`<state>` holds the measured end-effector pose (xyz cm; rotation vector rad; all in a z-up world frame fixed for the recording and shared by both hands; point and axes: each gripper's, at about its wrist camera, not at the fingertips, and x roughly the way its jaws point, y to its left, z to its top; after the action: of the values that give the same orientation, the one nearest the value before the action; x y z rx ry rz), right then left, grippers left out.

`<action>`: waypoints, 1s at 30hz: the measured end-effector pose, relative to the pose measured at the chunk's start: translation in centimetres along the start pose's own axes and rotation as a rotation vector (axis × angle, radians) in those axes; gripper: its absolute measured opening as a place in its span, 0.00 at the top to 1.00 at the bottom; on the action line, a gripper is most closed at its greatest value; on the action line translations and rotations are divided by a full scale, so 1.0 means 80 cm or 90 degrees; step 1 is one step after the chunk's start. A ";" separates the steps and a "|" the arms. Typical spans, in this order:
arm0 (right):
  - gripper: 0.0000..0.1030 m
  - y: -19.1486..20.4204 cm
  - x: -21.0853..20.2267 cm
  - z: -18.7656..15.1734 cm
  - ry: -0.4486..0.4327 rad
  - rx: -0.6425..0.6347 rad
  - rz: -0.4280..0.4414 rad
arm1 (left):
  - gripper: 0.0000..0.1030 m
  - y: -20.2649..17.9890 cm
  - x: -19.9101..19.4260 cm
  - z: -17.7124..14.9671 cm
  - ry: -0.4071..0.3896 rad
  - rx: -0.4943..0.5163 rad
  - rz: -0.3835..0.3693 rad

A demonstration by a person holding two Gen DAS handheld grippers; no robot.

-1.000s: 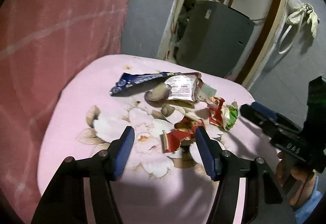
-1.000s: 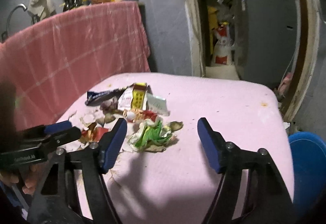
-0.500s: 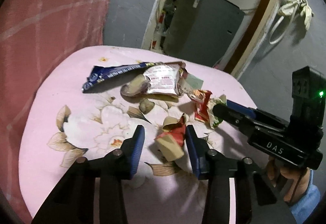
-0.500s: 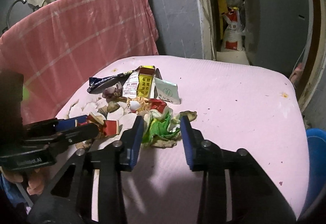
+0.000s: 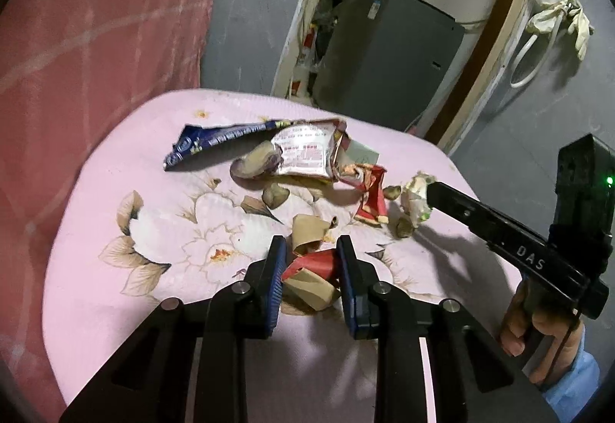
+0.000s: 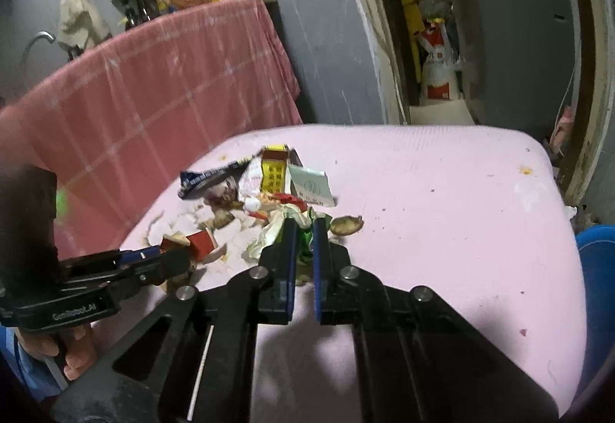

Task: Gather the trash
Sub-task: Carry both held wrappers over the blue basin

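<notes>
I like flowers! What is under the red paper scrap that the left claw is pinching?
Under the red paper scrap in the left claw shows a pink flowered tablecloth and a tan cardboard piece. The cloth directly beneath them is covered.

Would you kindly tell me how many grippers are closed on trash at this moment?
2. The left gripper pinches a red and brown wrapper; the right gripper pinches a green and white wrapper from the pile.

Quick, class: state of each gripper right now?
Left gripper: closed on the red-and-brown paper scrap.
Right gripper: closed on the green-and-white wrapper.
</notes>
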<state>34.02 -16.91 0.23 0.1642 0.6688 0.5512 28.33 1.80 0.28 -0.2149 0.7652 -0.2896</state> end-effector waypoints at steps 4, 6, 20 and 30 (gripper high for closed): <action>0.93 0.001 -0.030 0.000 -0.057 -0.005 0.006 | 0.78 -0.009 -0.017 0.000 -0.034 -0.005 -0.002; 0.93 0.002 -0.045 0.001 -0.084 -0.014 0.003 | 0.78 -0.017 -0.025 0.002 -0.058 -0.003 -0.004; 0.93 -0.012 -0.176 -0.002 -0.297 -0.053 -0.066 | 0.78 -0.117 -0.055 0.024 -0.218 0.070 -0.033; 0.93 -0.059 -0.261 -0.015 -0.388 -0.014 -0.148 | 0.78 -0.217 -0.043 0.029 -0.258 0.142 -0.095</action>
<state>21.78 -32.12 9.18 0.2187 0.0844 0.2597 24.50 -13.19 9.24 -0.1137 0.3120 -0.4533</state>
